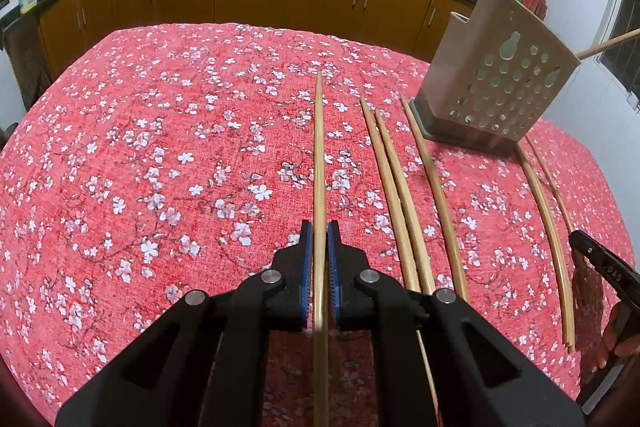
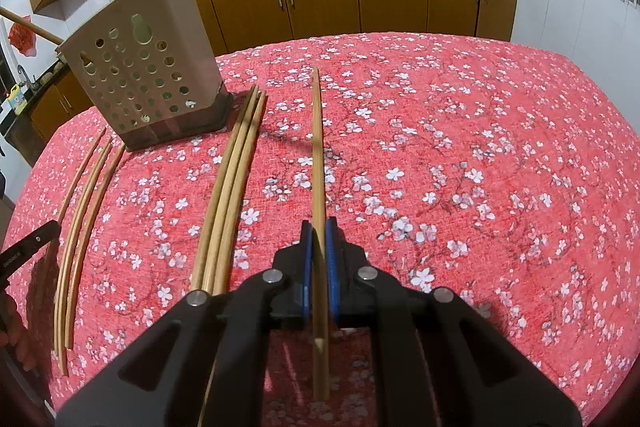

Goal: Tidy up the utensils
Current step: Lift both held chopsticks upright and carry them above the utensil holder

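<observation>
A chopstick is clamped in the left gripper, another chopstick in the right gripper, with transfer to the perforated holder judged due next.

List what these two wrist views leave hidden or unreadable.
- Utensil holder contents: both views, its walls hide them.
- Near end of left gripper's chopstick: left view, cut by the bottom edge.
- Right gripper chopstick: lift off the tablecloth unclear.
</observation>
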The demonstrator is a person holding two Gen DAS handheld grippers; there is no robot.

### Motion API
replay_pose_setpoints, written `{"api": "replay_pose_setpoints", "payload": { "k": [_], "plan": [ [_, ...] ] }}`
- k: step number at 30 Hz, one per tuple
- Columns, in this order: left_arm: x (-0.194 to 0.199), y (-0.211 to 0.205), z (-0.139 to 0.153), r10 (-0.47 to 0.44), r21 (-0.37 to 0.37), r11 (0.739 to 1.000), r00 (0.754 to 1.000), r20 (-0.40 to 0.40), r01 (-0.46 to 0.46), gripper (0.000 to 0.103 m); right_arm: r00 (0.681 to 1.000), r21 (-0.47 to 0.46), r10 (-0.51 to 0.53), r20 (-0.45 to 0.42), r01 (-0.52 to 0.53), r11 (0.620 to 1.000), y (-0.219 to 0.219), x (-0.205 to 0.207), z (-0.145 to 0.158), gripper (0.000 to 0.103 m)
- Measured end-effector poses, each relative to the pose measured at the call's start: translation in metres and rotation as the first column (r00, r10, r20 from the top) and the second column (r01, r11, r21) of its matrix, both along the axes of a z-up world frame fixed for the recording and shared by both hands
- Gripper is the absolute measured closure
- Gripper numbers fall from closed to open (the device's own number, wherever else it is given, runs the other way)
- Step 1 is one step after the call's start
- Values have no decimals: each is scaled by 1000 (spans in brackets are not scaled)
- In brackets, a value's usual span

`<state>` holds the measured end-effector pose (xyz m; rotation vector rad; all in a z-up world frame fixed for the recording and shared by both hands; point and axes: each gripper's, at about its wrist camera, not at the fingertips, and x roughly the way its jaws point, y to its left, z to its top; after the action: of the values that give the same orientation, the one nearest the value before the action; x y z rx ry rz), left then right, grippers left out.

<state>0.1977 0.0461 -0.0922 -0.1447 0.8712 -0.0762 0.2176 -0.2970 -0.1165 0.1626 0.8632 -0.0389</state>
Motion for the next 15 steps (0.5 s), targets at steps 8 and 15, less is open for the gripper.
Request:
{"api": "replay_pose_setpoints", "payload": {
  "k": [8, 15],
  "plan": [
    [-16, -3, 0, 3, 21, 1000, 1000, 0, -3, 94, 1000, 25, -1, 2, 1, 1000, 1, -15, -2, 94],
    [-16, -6, 0, -9, 53, 999, 1000, -4, 9, 96, 1000, 22, -5, 15, 4, 1000, -3, -17, 2, 95]
  ]
}}
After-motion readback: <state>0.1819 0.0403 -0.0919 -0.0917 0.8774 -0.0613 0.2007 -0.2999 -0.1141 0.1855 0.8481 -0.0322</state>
